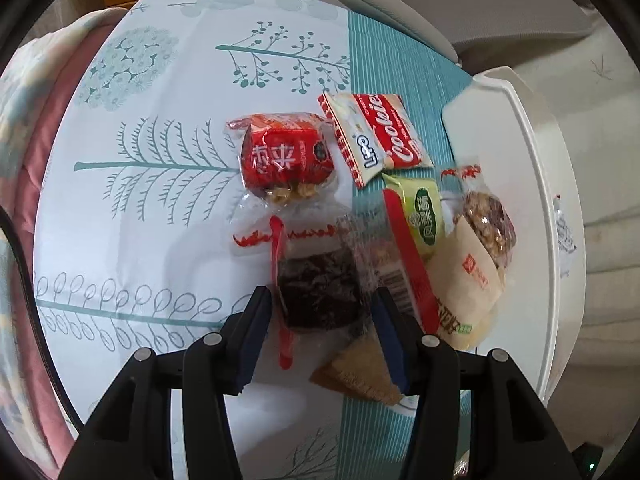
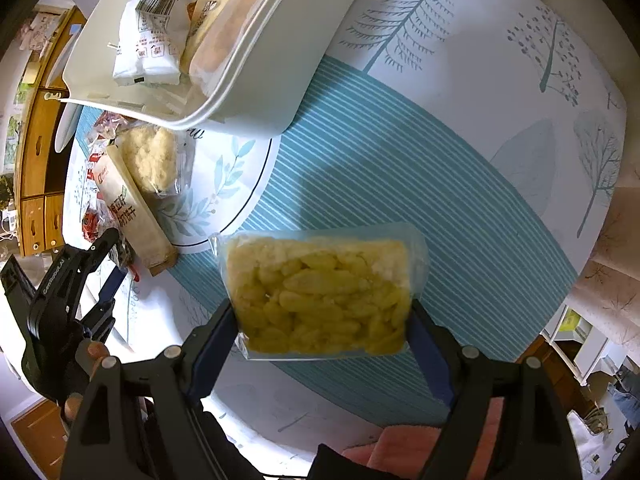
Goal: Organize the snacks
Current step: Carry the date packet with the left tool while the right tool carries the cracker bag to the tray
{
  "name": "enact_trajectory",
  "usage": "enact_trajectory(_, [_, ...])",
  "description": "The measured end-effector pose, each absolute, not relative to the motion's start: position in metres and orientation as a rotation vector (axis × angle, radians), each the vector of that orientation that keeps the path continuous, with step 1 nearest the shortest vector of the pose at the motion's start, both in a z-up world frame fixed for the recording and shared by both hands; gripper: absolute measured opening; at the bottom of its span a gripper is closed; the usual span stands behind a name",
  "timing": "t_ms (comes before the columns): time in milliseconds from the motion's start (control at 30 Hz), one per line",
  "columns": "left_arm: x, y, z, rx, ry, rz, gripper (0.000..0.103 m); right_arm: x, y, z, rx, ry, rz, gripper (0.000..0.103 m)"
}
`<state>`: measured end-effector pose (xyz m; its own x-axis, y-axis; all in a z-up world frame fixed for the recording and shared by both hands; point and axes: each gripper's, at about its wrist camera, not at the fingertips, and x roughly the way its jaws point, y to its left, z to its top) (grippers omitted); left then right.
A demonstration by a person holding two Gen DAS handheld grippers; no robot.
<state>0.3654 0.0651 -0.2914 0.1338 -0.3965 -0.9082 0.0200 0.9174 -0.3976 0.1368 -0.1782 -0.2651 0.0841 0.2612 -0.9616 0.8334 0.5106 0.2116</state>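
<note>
On the tree-patterned tablecloth (image 1: 168,208), your left gripper (image 1: 320,336) is hanging over a clear-wrapped dark date snack (image 1: 320,292). Its jaws are standing partly spread to either side of the packet, and the pads do not appear to be pressing it. Around this packet, a red date-and-walnut packet (image 1: 286,160) is lying toward eleven o'clock, a red-and-white Cookies packet (image 1: 380,136) toward one o'clock, and a green packet (image 1: 426,212) and a walnut-filled packet (image 1: 486,228) toward two o'clock. At three o'clock the white storage bin (image 1: 536,184) is standing just beside the pile.

Through the right wrist camera, your right gripper (image 2: 322,320) is pinching a clear bag of yellow puffed snack (image 2: 320,292) by its two side edges and holding it above the striped teal band of the cloth. The bin (image 2: 256,92) is sitting toward eleven o'clock, already holding a white wrapped bun (image 2: 154,32) and another pale packet.

By my reading, you are carrying one snack toward the bin while lining up the next pick. The next move calls for swinging the yellow bag over the bin's rim before letting go, and centring the left pads on the dark packet without snagging its neighbours.
</note>
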Motion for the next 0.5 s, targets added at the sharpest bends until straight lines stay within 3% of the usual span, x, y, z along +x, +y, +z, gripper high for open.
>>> enact_trajectory(133, [0.370, 0.062, -0.294, -0.327, 1.390, -0.298, 0.050, 0.135, -0.179, -0.262, 1.009, 1.468, -0.566, 0.083])
enact_trajectory(167, [0.371, 0.061, -0.294, -0.322, 1.388, -0.290, 0.042, 0.135, -0.179, -0.262, 1.009, 1.467, -0.569, 0.083])
enact_trajectory(500, [0.359, 0.074, -0.292, -0.335, 1.417, -0.294, 0.040, 0.127, -0.174, -0.247, 1.005, 1.446, -0.564, 0.083])
